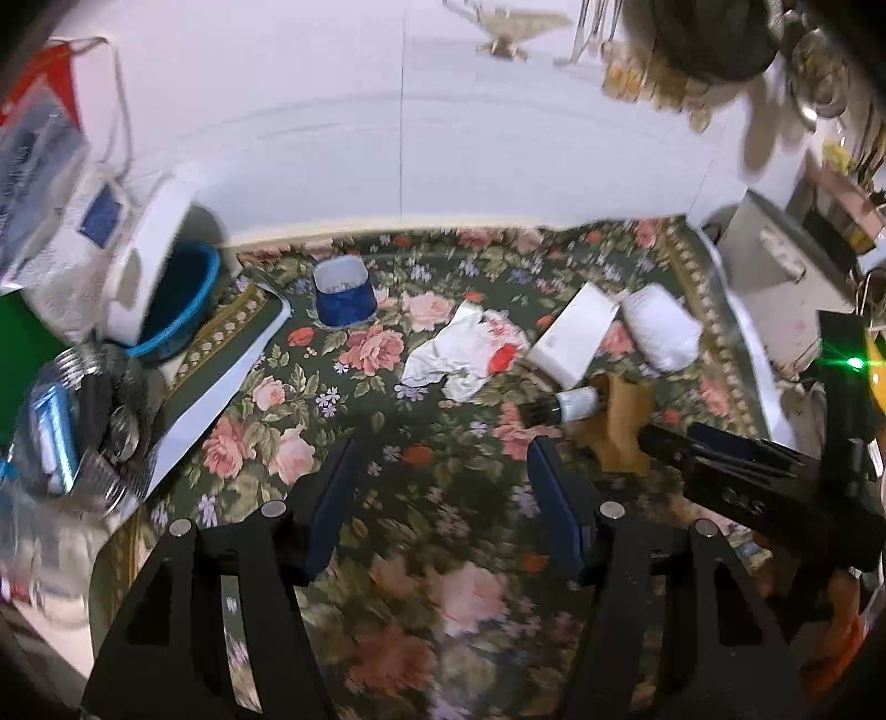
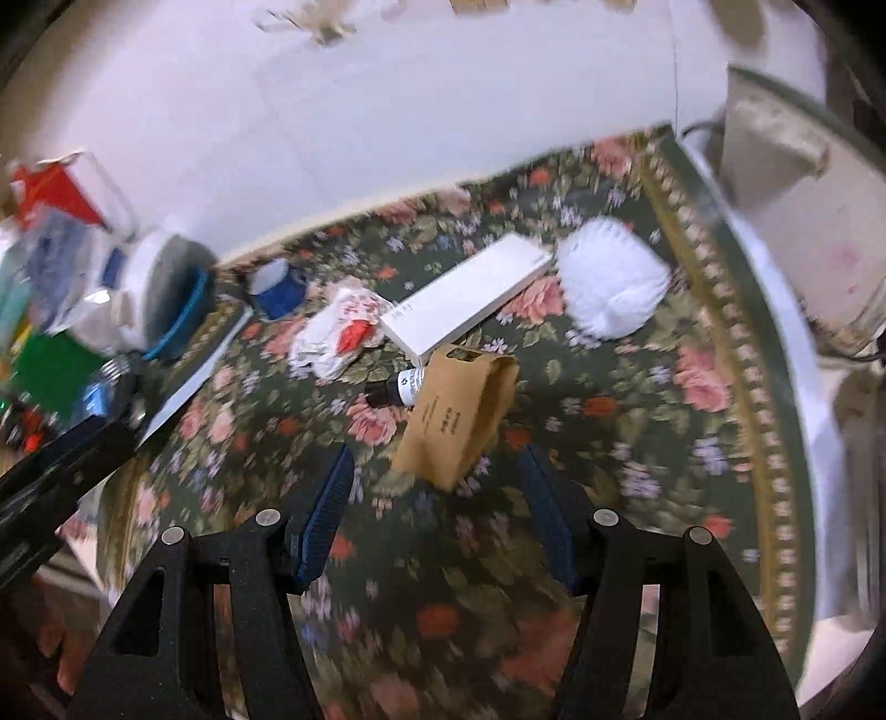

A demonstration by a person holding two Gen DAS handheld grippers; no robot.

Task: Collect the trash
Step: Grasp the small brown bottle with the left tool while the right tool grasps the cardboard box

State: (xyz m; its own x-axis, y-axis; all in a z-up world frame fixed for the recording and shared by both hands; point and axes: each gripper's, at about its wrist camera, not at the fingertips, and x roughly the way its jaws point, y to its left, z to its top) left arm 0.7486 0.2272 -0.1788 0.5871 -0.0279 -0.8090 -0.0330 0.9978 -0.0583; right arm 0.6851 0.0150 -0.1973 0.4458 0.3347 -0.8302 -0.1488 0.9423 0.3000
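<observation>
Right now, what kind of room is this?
Probably a home kitchen or dining corner: a table under a floral tablecloth against a white wall, utensils hanging above, and a jar of cutlery at the left edge.

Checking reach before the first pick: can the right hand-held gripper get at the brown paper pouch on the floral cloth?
Probably yes. The right hand-held gripper is open and empty, the brown paper pouch lies just beyond its fingertips, and nothing sits between them. A small white bottle touches the pouch's far side.

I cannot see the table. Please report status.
Both grippers open, empty: left gripper, right gripper. Trash uncollected: brown paper bag, crumpled wrapper, white box. Nothing blocking.
</observation>
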